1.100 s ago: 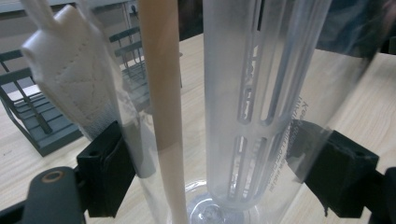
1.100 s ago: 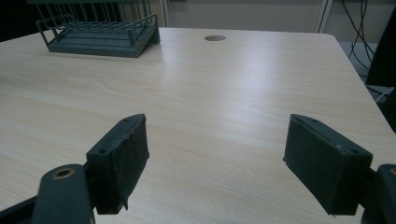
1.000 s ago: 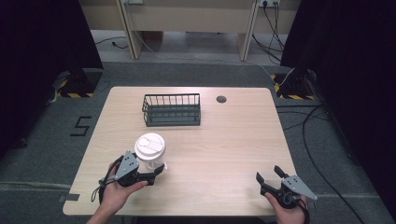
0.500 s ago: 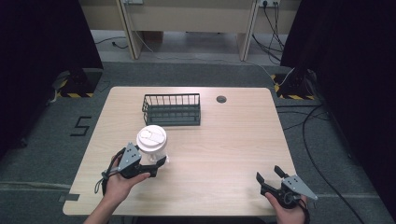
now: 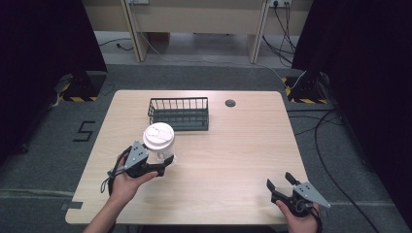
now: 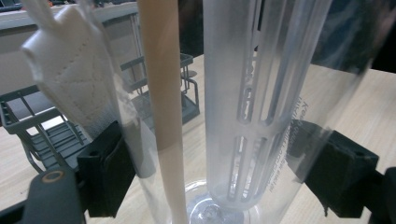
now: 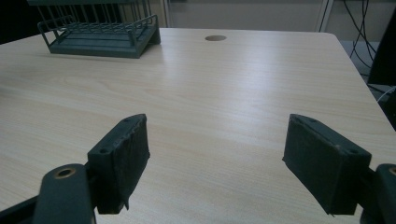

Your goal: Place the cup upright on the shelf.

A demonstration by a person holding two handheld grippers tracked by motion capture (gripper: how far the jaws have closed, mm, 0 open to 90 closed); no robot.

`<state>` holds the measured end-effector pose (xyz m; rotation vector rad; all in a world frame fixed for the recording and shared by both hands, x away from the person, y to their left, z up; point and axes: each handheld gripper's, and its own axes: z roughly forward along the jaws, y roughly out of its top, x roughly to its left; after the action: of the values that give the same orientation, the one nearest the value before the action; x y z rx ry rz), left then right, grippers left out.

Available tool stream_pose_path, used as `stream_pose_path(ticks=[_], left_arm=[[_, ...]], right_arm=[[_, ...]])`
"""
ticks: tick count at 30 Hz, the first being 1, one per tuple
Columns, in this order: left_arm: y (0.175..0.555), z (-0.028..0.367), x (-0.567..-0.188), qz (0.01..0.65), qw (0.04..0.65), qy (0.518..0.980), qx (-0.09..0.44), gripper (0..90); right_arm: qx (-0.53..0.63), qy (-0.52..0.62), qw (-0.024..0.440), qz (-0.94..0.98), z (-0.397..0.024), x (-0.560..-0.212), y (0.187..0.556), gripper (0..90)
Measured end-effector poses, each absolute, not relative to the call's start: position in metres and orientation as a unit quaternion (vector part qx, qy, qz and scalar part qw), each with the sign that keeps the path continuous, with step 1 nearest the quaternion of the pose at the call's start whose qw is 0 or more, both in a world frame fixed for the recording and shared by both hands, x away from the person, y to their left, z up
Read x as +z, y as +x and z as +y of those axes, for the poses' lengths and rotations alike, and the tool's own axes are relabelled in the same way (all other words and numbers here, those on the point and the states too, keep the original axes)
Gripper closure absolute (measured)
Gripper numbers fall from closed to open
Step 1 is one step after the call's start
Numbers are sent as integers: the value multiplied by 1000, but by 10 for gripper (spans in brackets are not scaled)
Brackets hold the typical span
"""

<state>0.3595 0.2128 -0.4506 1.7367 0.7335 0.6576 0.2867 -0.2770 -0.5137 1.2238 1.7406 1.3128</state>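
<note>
A clear plastic cup with a white lid is held off the table at the left, with my left gripper shut on its lower body. Up close in the left gripper view the cup sits between both black pads, and through its wall I see a beige straw-like rod and white folded material. My right gripper rests near the table's front right edge, open, with nothing between its pads.
A dark wire basket stands at the back middle of the wooden table; it also appears as the basket far off. A round cable hole lies to its right. Cables run on the floor beyond.
My left gripper has carried the cup forward and slightly right, closer to the wire basket. The right gripper has stayed where it was.
</note>
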Motion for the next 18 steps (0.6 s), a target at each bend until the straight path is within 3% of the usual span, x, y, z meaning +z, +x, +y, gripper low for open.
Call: stream_pose_path(ticks=[18], left_arm=[[380,211,-441,311,539,729,285,179]], right_arm=[[499,466,313,660,-277,-514,287,230]])
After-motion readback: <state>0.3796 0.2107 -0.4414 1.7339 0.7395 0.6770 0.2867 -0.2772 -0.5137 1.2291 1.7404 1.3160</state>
